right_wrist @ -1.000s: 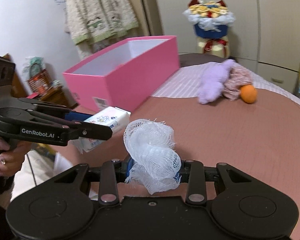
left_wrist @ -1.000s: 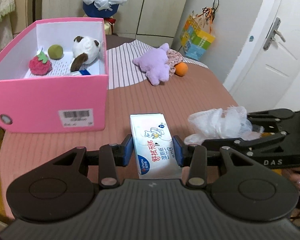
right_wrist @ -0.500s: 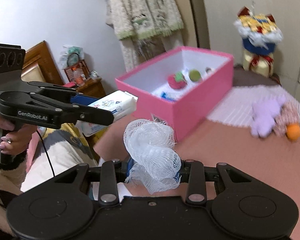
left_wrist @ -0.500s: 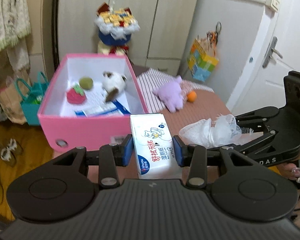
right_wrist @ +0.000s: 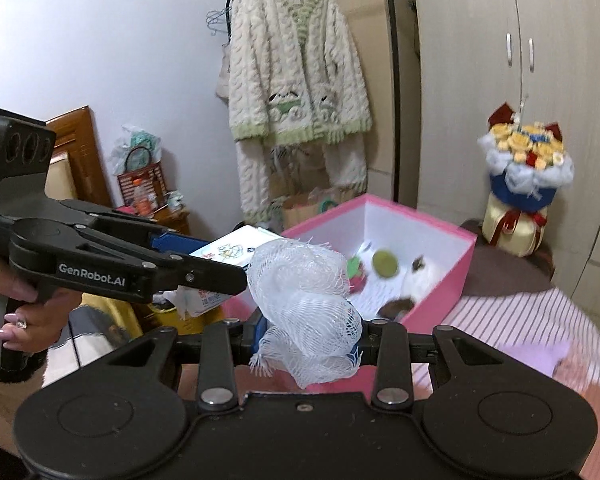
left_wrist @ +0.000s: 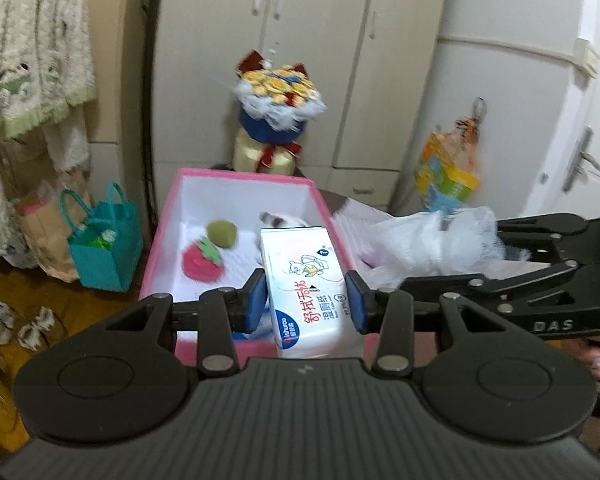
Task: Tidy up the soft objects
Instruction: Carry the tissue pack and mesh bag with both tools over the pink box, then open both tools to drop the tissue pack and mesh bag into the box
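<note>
Gripping a wet-wipe pack in the left gripper and white netting (possibly foam) in the right gripper, pink box just ahead.

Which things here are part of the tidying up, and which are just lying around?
Part of the job:
pack of wet wipes in left gripper
white mesh puff in right gripper
pink box
strawberry plush

Just lying about:
flower bouquet
teal bag
cardigan

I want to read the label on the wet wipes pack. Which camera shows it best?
The left wrist view: the wet wipes pack faces the camera, its printed top readable, clamped in the left hand-held gripper. The right wrist view shows only a partly hidden corner.
</note>
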